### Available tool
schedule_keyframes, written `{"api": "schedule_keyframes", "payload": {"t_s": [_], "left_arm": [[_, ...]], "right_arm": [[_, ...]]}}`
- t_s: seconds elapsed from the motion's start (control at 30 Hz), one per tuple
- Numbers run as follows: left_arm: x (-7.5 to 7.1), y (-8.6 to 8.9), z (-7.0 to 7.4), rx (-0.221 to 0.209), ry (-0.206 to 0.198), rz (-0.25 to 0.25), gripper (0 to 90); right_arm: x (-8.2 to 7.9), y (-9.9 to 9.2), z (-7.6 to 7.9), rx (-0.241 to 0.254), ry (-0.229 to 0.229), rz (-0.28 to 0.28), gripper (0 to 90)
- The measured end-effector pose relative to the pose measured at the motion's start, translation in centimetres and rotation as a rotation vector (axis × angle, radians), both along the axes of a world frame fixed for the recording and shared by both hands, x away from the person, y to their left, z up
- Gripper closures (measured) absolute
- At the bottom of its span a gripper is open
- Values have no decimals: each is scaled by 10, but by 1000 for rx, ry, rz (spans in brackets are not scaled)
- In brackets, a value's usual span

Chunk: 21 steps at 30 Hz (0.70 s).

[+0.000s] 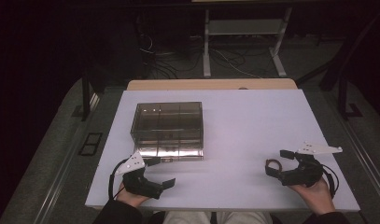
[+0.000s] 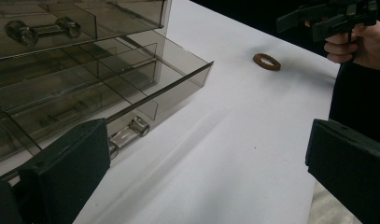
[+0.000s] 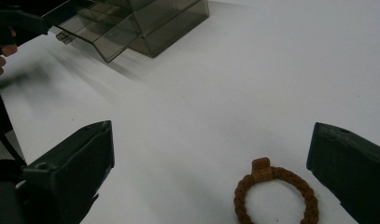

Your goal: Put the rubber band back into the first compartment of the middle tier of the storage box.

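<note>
A smoky see-through drawer box [image 1: 167, 128] stands left of centre on the white table [image 1: 243, 121]. Its bottom drawer [image 2: 131, 88] is pulled part way out, and its clear handle [image 2: 127, 133] faces me. My left gripper [image 1: 163, 171] is open just in front of that drawer, holding nothing. A small brown braided ring [image 3: 275, 196] lies flat on the table at the right. My right gripper [image 1: 275, 162] is open around the ring [image 1: 272, 163], which sits nearer one jaw without touching either. The left gripper view shows the ring [image 2: 266, 61] far off below the right gripper [image 2: 332, 16].
The table's near edge runs just under both hands. A wooden strip [image 1: 211, 84] borders the far edge. Beyond it are metal desk legs [image 1: 207, 46] and cables on a dark floor. A wide bare stretch of table lies between the box and the ring.
</note>
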State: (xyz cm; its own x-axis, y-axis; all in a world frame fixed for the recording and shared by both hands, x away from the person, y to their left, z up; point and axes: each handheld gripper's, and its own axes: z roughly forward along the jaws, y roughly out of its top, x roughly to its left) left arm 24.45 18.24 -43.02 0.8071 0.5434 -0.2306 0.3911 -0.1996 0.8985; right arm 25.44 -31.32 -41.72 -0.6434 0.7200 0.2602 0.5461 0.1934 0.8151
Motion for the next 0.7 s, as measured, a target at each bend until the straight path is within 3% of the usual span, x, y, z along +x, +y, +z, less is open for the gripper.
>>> {"api": "schedule_keyframes", "payload": {"t_s": [0.7], "left_arm": [[0,1,1,-14,-5,26,0]], "right_arm": [[-2,2,1,-4,29,23,2]]}}
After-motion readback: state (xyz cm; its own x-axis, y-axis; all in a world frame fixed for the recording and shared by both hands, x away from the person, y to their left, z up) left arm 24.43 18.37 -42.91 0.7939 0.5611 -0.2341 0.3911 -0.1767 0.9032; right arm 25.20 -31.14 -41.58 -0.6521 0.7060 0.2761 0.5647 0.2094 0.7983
